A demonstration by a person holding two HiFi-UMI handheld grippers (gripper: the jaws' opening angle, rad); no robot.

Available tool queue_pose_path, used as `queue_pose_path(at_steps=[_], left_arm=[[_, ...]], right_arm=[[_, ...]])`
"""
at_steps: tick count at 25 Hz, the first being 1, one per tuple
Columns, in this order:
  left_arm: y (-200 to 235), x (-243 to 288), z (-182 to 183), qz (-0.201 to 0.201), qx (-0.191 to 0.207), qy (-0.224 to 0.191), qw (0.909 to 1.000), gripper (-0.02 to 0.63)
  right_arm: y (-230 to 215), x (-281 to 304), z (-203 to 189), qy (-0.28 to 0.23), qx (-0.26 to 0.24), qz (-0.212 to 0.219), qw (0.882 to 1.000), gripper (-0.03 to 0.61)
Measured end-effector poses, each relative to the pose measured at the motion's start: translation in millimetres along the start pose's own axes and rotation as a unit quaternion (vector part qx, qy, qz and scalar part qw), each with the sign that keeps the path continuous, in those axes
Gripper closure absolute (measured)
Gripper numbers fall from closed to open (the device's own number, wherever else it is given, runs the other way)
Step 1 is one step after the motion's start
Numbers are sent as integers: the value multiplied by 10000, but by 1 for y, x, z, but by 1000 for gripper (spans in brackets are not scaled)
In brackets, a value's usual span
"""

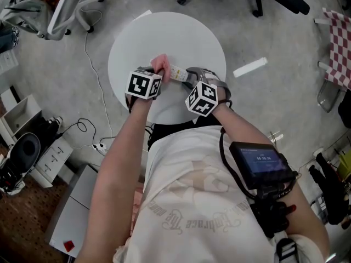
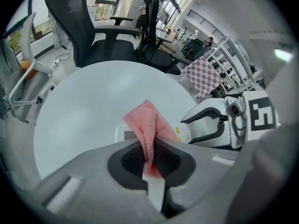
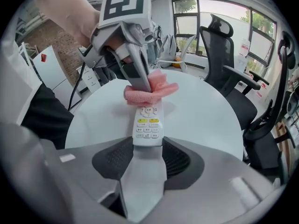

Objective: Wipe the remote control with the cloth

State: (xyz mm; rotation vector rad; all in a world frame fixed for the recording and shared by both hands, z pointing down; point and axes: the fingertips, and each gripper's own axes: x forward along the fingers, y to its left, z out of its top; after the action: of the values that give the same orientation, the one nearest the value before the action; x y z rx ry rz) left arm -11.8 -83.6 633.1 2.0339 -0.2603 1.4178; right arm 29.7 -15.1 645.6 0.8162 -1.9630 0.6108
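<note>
A white remote control (image 3: 148,123) with yellow and grey buttons is held above the round white table (image 1: 181,32), my right gripper (image 3: 147,146) shut on its near end. A pink cloth (image 3: 149,92) lies folded over the remote's far end. My left gripper (image 2: 150,157) is shut on that cloth (image 2: 150,127), which stands up between its jaws. In the head view both grippers meet near the table's front edge, the left gripper (image 1: 156,76) and the right gripper (image 1: 189,80) on either side of the remote (image 1: 176,72) and the cloth (image 1: 161,66).
Black office chairs (image 2: 110,29) stand beyond the table. A white chair (image 1: 52,10) is at the far left, cables (image 1: 90,133) trail on the floor, and a checked cloth (image 1: 340,48) hangs at the right.
</note>
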Motion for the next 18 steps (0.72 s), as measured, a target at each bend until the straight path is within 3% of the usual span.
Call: queue_pose_path(at_steps=[8,13,18], left_arm=[[58,-20,-1,598,-244,63,9979,595],[53,-14,4,824,632,337,9940,595],[5,2,5,188,1203,395,9918,595]], right_arm=[[0,-1,-5,20,-9,-6,10000,374],[-1,-1,-5,25,-36,-3,10000,374],[-1,-1,-6,27,-25,-4,10000,374]])
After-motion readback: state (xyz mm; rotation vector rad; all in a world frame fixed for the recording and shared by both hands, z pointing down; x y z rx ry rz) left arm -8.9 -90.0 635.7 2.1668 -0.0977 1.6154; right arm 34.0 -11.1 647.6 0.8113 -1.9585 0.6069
